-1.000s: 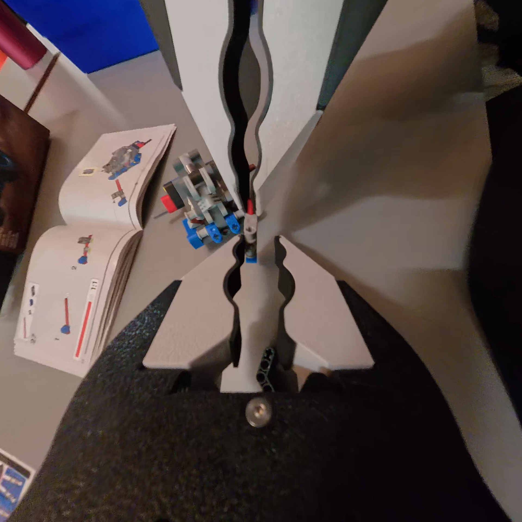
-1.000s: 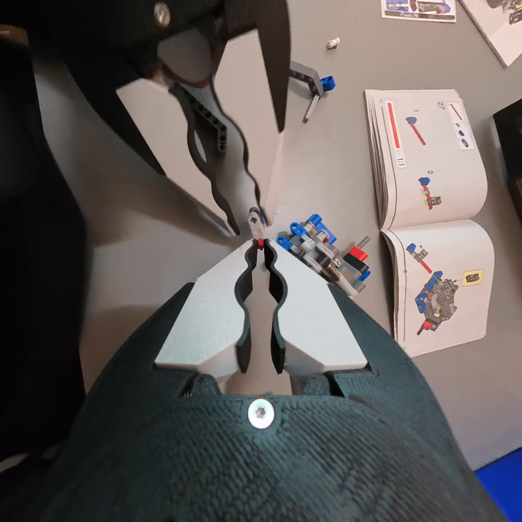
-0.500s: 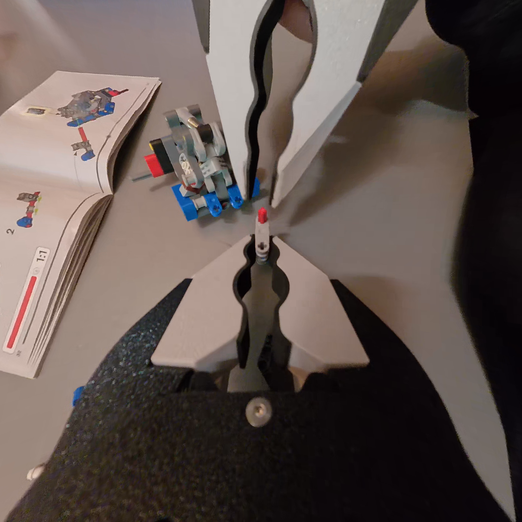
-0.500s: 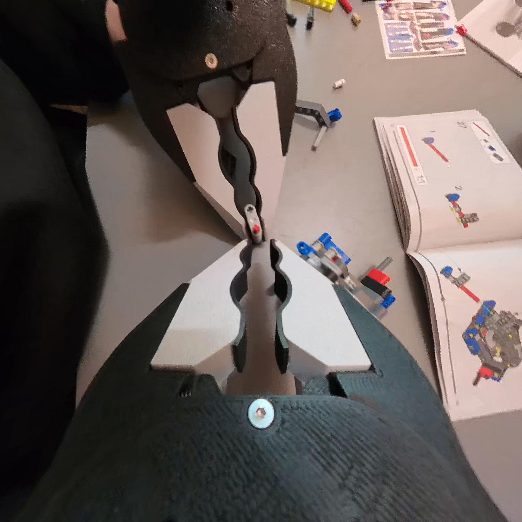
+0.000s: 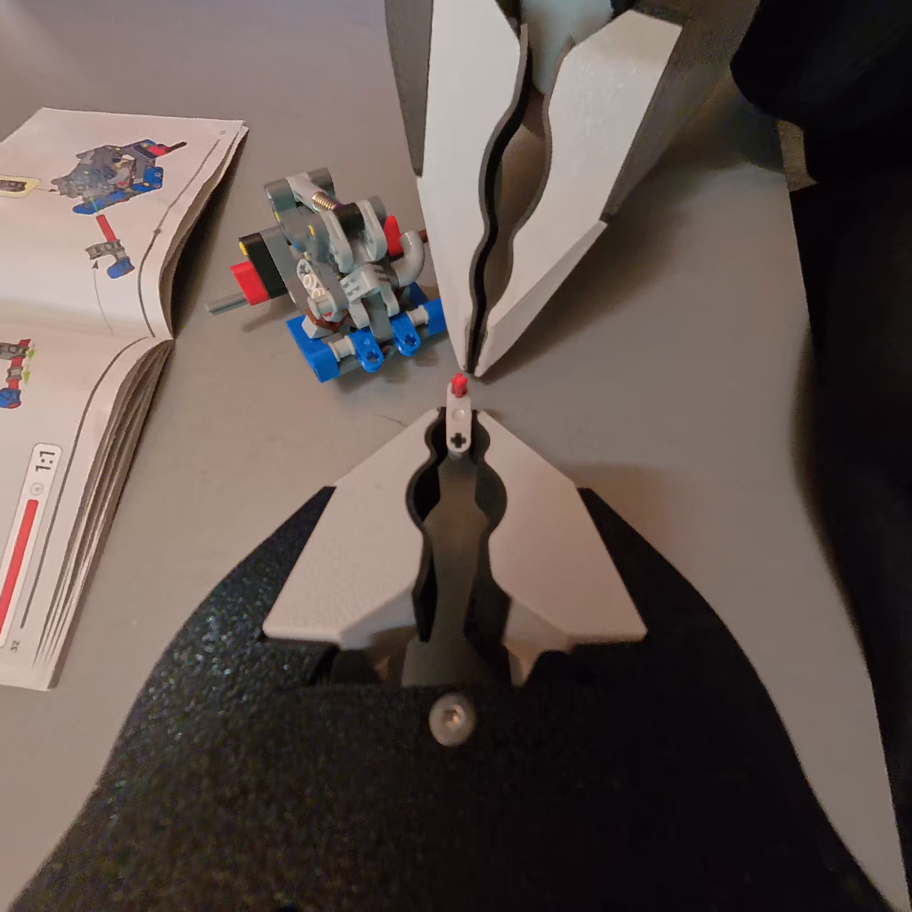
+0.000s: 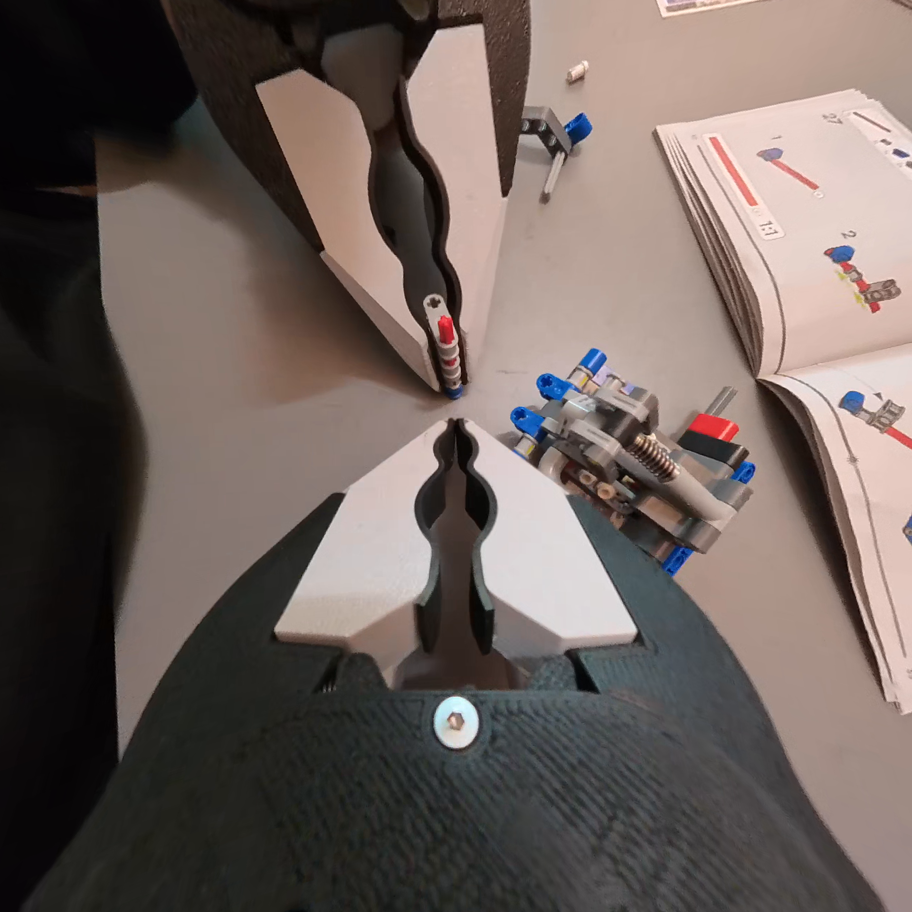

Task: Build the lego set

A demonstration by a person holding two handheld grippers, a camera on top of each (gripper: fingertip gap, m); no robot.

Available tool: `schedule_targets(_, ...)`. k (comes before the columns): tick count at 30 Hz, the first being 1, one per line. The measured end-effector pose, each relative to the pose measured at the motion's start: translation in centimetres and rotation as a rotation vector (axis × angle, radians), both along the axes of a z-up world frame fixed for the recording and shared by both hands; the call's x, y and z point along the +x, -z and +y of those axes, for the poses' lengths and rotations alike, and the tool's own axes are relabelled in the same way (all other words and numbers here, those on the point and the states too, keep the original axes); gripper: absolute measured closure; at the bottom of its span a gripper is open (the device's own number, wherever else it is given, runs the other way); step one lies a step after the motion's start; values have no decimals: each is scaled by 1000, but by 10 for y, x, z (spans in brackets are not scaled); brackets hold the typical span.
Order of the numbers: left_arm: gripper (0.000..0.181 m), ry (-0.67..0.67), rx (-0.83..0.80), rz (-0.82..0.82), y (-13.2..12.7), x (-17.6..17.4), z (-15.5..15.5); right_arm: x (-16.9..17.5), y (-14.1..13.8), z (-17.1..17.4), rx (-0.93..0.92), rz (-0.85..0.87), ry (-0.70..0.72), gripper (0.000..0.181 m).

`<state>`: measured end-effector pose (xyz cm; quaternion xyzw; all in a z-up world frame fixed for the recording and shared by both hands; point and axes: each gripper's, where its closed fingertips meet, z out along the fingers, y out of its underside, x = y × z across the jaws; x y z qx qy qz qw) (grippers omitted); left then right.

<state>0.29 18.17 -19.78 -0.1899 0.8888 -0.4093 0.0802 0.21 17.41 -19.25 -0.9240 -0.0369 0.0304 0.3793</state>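
My left gripper (image 5: pixel 456 412) is shut on a small sub-assembly (image 5: pixel 459 419): a light grey link on a red axle. The right wrist view shows it (image 6: pixel 445 345) with grey ribbed bushes and a blue end, pinched at the left gripper's tips (image 6: pixel 451 385). My right gripper (image 6: pixel 455 423) is shut with nothing between its tips. It sits tip to tip with the left one, a small gap apart, and also shows in the left wrist view (image 5: pixel 471 369). The grey and blue lego model (image 5: pixel 340 276) with a spring lies on the table beside both tips (image 6: pixel 631 469).
An open instruction booklet (image 5: pixel 89 296) lies beyond the model (image 6: pixel 814 296). A loose grey angled beam with a blue pin (image 6: pixel 552 133) and a small pale pin (image 6: pixel 577 71) lie farther back. A dark sleeve fills the side of each view. Left and right tips are no more than a few centimetres apart.
One second ago my right gripper pinched the red axle tip. It let go, opened, and has now shut again, empty. My left gripper has kept hold of the sub-assembly and tilted a little.
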Motion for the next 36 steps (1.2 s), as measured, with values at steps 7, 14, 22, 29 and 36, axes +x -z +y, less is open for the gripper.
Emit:
schedule_targets(7, 175, 5, 76, 31, 1, 0, 0, -2, 2, 3, 29, 41, 0, 181)
schedule_targets(14, 175, -2, 140, 80, 3, -1, -1, -3, 1, 6, 56, 55, 6, 181)
schedule_targets(22, 176, 20, 136, 59, 3, 0, -3, 0, -8, 8, 113, -11, 6, 181)
schedule_targets(29, 176, 62, 73, 79, 2, 0, -2, 0, -11, 14, 170, -49, -15, 179)
schedule_targets(36, 176, 86, 83, 70, 2, -1, -3, -2, -14, 15, 210, -22, -41, 177)
